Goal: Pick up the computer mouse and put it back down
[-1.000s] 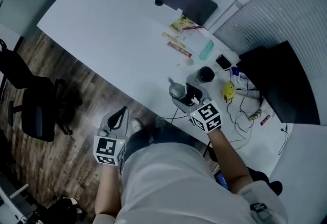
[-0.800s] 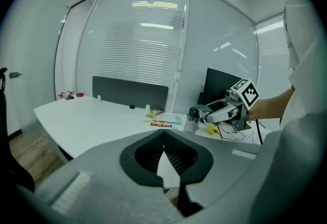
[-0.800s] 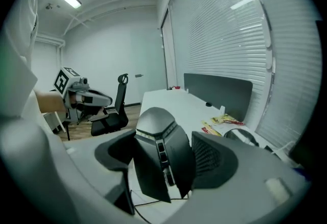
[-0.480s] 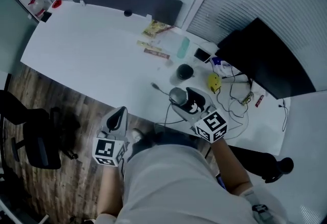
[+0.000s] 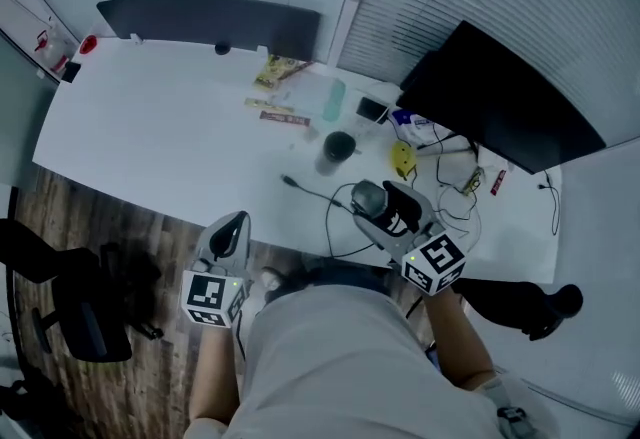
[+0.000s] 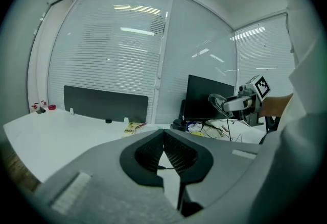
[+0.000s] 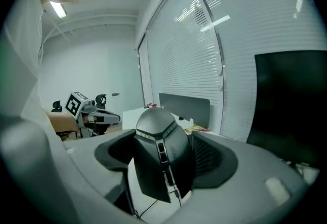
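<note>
A dark grey computer mouse (image 5: 368, 197) hangs above the near edge of the white desk (image 5: 160, 127), with my right gripper (image 5: 380, 203) shut on its sides. Its black cable (image 5: 305, 189) trails left over the desk. In the right gripper view the mouse (image 7: 159, 159) fills the space between the jaws of the right gripper (image 7: 164, 152). My left gripper (image 5: 229, 233) is off the desk over the wooden floor, shut and holding nothing. In the left gripper view the left gripper (image 6: 164, 150) has its pads meeting, and the mouse (image 6: 216, 100) shows raised at the far right.
A black monitor (image 5: 500, 102) stands at the desk's right end, amid cables and a yellow object (image 5: 403, 159). A black cup (image 5: 338, 146), a teal bottle (image 5: 333, 102), a phone (image 5: 374, 110) and snack packets (image 5: 272, 72) lie behind the mouse. A dark panel (image 5: 210, 22) lines the far edge. An office chair (image 5: 70, 297) stands left.
The right gripper has carried the mouse to the right along the desk's near edge, past the black cup, with the cable trailing behind. The left gripper has kept its place.
</note>
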Demonstrator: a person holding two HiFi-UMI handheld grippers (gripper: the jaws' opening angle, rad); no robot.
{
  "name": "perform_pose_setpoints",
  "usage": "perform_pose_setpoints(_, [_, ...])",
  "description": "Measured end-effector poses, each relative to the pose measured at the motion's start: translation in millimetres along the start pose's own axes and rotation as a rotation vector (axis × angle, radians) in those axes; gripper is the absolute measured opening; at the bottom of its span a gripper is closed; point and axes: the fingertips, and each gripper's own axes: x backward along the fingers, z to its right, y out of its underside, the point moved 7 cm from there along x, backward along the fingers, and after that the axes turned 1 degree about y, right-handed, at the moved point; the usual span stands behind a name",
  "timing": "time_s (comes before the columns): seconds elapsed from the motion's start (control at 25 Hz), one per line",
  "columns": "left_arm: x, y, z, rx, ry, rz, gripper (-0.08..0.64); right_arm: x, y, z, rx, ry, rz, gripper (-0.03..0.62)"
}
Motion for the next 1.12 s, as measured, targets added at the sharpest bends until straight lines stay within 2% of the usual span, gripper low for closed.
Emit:
perform_pose_setpoints(0.28, [-6.9, -4.7, 5.8, -0.03, 0.036, 0.003, 0.009, 21.4, 2.0, 4.0, -0.02, 0.048, 0.023, 0.336])
perform_pose_setpoints(0.6, [-4.1, -7.3, 10.5, -0.038, 0.032, 0.004, 0.009, 22.9, 5.6, 7.4, -0.026, 0.05, 0.022, 0.336])
perform_pose_setpoints(1.12, [33.5, 7.7, 8.1, 0.016, -0.084, -0.006, 0.009, -22.2, 12.5, 0.1, 0.015, -0.058, -0.047, 0.335])
